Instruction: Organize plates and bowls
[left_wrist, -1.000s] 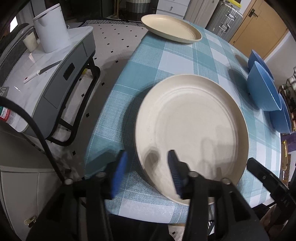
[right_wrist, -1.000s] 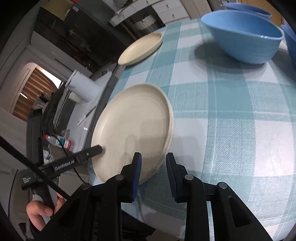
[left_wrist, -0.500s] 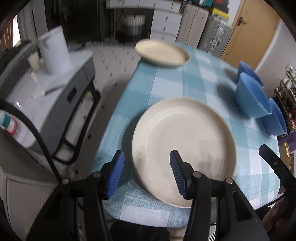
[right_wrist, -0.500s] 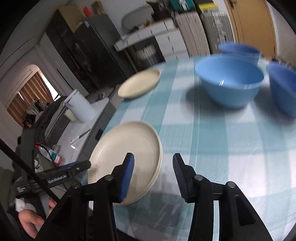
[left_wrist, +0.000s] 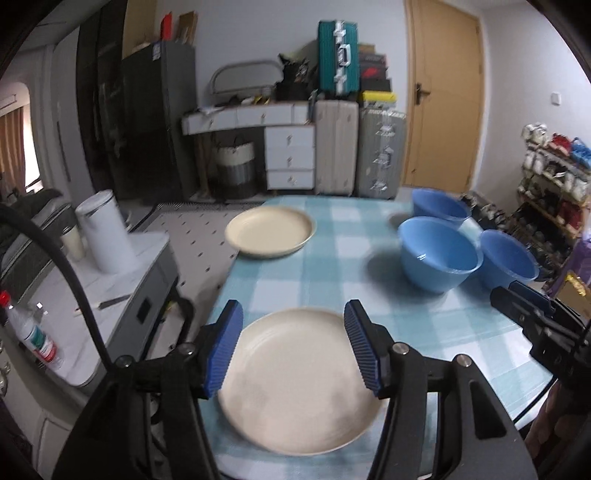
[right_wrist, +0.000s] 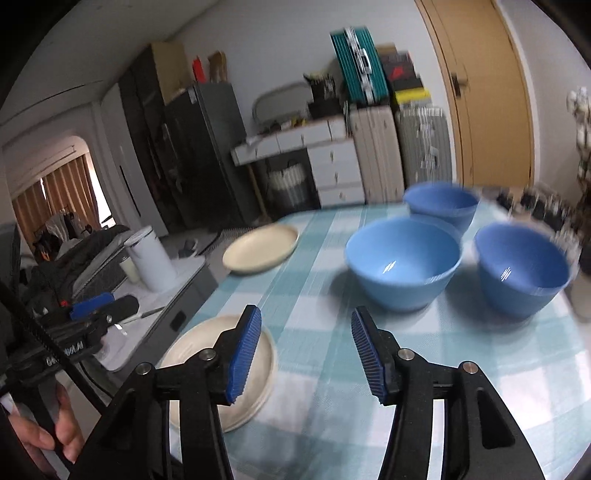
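Both tongs have risen off the near plate (left_wrist: 295, 380), jaws just opening and empty; the far plate (left_wrist: 270, 236) lies ahead, nearer the left tongs (left_wrist: 293, 349).

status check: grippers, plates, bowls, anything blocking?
Left gripper and right gripper open, empty, jaws just been opening. Near plates stacked on table; far plate apart. Three blue bowls unstacked. Nothing blocking.
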